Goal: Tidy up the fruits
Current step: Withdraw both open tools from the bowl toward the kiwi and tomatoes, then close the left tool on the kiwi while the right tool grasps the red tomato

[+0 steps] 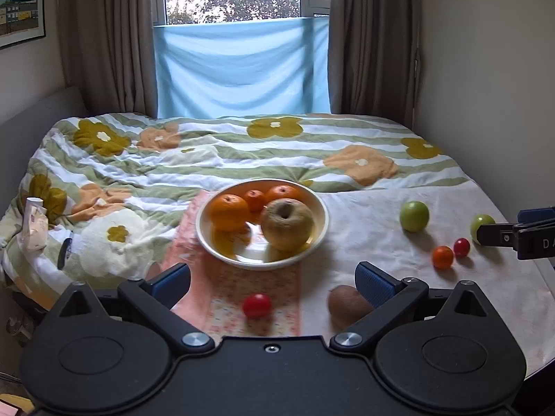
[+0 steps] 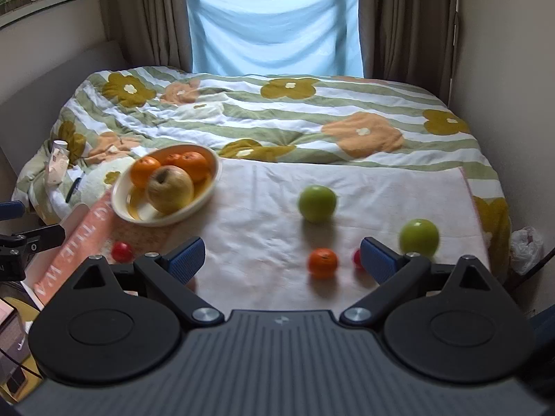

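On the flower-patterned bed quilt [image 1: 215,159], our cream bowl [image 1: 322,208] holds oranges and a russet apple; loose green apples [image 2: 317,203] could roll on soft cloth. Both hand-held grippers [image 1: 274,279] [image 2: 281,260] gape empty. Only our left view shows the brown kiwi [image 1: 347,303].

Cream bowl [image 1: 321,220] on pink patterned cloth, holding yellow-brown apple [image 1: 287,223] stem-up at front right, large orange [image 1: 228,211] at left, two smaller oranges [image 1: 255,199] [image 1: 283,193] behind. Loose on white towel: two green apples [image 1: 414,216] [image 1: 480,226] to the right, well apart; small orange [image 1: 442,257] just beside small red fruit [image 1: 461,247]. Another red fruit [image 1: 256,305] in front of bowl, brown kiwi [image 1: 345,303] near it to the right
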Motion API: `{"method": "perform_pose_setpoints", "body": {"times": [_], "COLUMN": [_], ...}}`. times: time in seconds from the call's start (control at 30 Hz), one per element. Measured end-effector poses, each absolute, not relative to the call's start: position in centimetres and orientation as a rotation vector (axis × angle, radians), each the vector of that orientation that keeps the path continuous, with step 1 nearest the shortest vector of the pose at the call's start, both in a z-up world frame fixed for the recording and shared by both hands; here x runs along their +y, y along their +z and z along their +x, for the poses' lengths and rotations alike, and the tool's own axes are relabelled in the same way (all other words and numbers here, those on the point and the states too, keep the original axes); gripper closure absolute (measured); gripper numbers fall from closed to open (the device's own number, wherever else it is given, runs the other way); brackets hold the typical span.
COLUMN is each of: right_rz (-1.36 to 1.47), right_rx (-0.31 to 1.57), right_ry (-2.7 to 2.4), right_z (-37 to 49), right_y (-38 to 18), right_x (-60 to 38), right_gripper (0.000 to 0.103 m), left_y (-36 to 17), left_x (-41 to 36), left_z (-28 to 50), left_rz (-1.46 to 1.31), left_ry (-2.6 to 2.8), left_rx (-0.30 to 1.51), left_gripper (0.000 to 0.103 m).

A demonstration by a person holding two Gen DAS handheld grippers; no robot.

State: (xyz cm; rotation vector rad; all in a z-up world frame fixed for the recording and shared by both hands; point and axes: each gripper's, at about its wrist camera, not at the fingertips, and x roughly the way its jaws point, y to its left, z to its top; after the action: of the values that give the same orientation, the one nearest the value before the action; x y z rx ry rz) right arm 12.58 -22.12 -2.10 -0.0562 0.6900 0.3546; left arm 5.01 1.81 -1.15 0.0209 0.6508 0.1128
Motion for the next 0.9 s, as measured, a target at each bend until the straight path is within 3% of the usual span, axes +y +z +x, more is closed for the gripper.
{"method": "perform_pose_setpoints", "body": {"times": [0.47,0.9], "right_rz": [-0.128,-0.094], "right_rx": [0.737,0.809], "right_ry": [0.328,0.334], "right_z": [16.6,20.6], "right_y": [-8.0,-12.6], "right_x": [-28.9,-29.1], "right_gripper": [0.000,0.022], "left_y": [-7.2,-11.1], "left_x": [-4.2,-5.0], "left_z": [8.6,12.2], "left_rz": [0.013,0.006], "left_ry": [0.099,0.093], "left_rx": [0.764,0.867], "left_gripper": [0.001,0.012]}}
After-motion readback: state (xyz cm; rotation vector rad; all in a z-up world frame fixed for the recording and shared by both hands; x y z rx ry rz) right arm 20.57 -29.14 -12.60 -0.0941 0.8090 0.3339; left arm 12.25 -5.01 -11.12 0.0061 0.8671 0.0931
